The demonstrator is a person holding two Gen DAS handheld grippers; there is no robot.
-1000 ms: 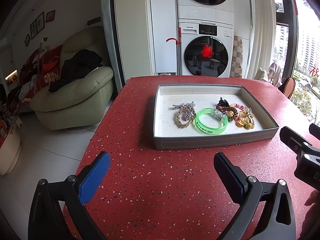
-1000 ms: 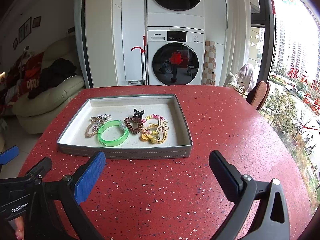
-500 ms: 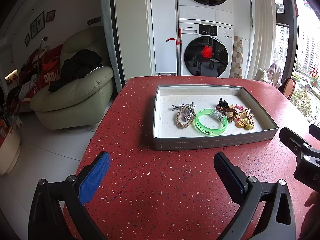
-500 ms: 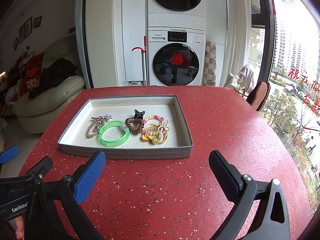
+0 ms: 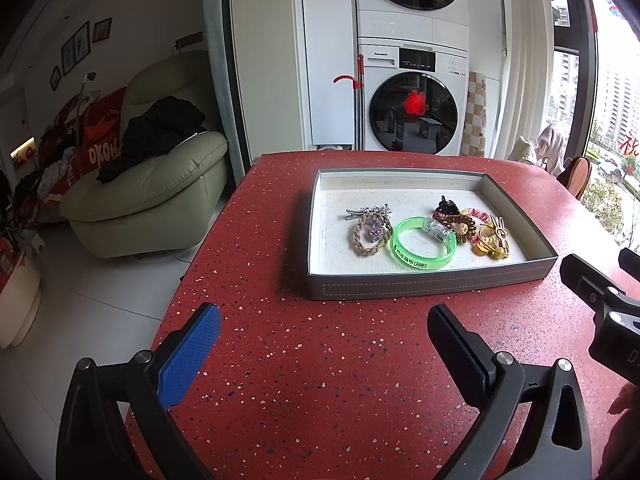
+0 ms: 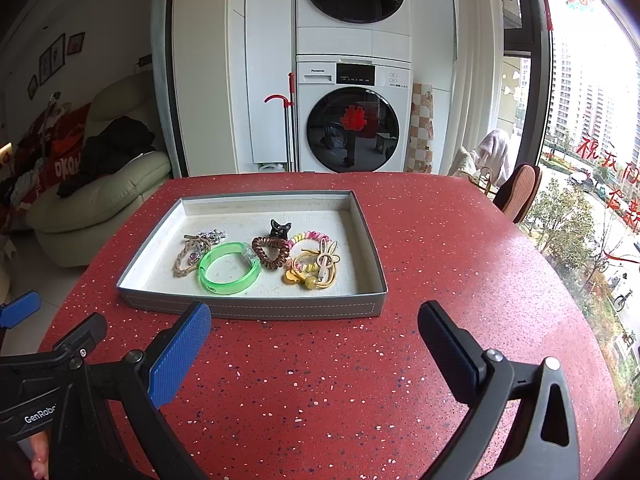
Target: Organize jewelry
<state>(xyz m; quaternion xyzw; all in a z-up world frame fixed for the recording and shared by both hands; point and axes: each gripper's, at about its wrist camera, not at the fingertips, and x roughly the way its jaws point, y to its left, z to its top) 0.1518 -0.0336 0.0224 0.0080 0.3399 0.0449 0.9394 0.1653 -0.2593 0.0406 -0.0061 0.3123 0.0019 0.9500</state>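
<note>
A grey tray (image 5: 432, 284) (image 6: 256, 307) sits on the red speckled table. In it lie a green bangle (image 5: 423, 243) (image 6: 230, 267), a braided brown bracelet (image 5: 370, 232) (image 6: 188, 256) with a silver clip, a brown spiral hair tie (image 5: 460, 224) (image 6: 271, 252), a black claw clip (image 5: 447, 204) (image 6: 279, 227), a pink-yellow spiral tie (image 6: 310, 237) and yellow hair ties (image 5: 492, 240) (image 6: 316, 268). My left gripper (image 5: 324, 344) and my right gripper (image 6: 314, 340) are both open and empty, held above the table in front of the tray.
The red table (image 5: 320, 380) ends at a curved left edge above the white floor. A pale green armchair (image 5: 152, 192) stands to the left. Stacked washing machines (image 6: 354, 116) stand behind. A chair back (image 6: 520, 188) and window are at the right.
Both views have crept slightly closer to the tray. Both grippers stay open and the jewelry has not moved.
</note>
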